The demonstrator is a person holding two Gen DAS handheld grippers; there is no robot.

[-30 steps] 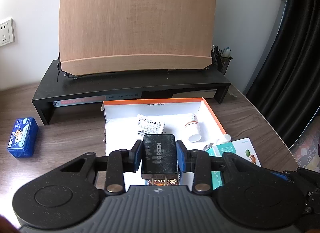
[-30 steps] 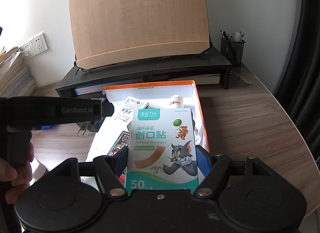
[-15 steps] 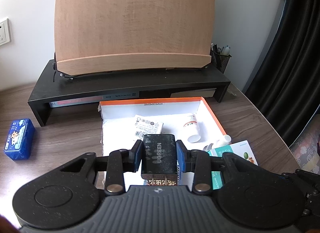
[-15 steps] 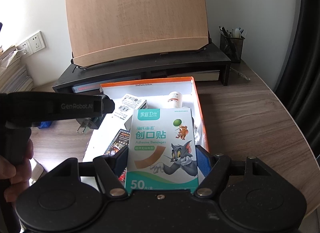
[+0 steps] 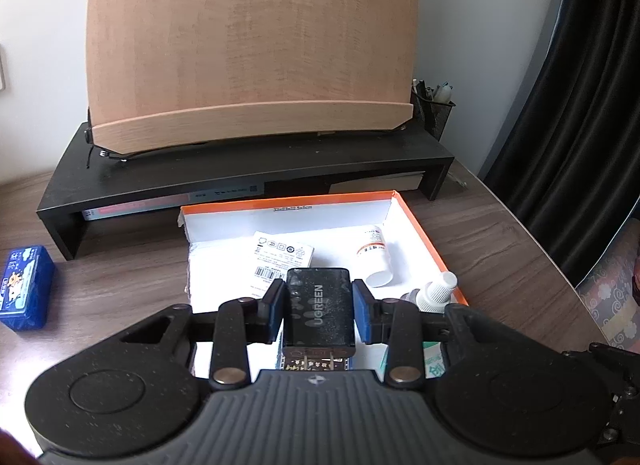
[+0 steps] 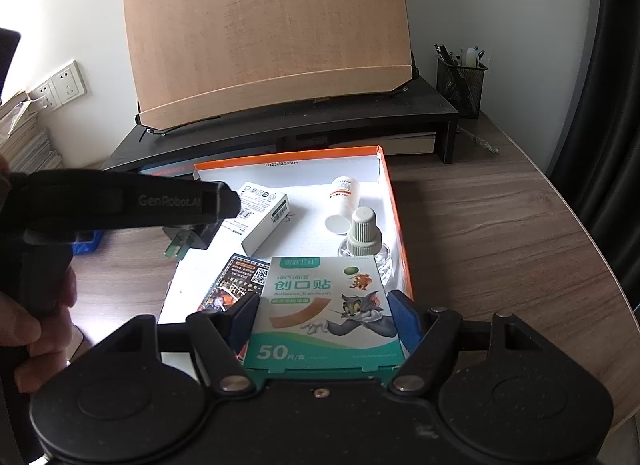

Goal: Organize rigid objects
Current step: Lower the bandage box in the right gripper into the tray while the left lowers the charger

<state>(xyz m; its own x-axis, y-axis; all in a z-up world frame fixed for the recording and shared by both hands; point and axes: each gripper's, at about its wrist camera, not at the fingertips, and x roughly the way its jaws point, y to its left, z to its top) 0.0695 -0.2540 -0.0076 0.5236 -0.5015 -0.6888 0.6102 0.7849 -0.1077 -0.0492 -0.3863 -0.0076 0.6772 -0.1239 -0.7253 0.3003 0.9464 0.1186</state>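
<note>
My left gripper is shut on a black UGREEN charger, its prongs pointing back toward the camera, held over the orange-rimmed white box. My right gripper is shut on a teal bandage box with cartoon figures, above the near end of the same box. Inside lie a white carton, a white pill bottle, a clear bottle with a ribbed grey cap and a dark printed card pack. The right wrist view shows the left gripper's black body at the left, charger prongs below it.
A black monitor riser carries a wooden board behind the box. A blue box lies on the desk at the left. A mesh pen holder stands at the riser's right end. A dark curtain hangs at the right.
The left wrist view has shifted slightly: the blue box has slid toward the left edge. In the right wrist view the bandage box sits lower over the white box, uncovering the grey-capped bottle.
</note>
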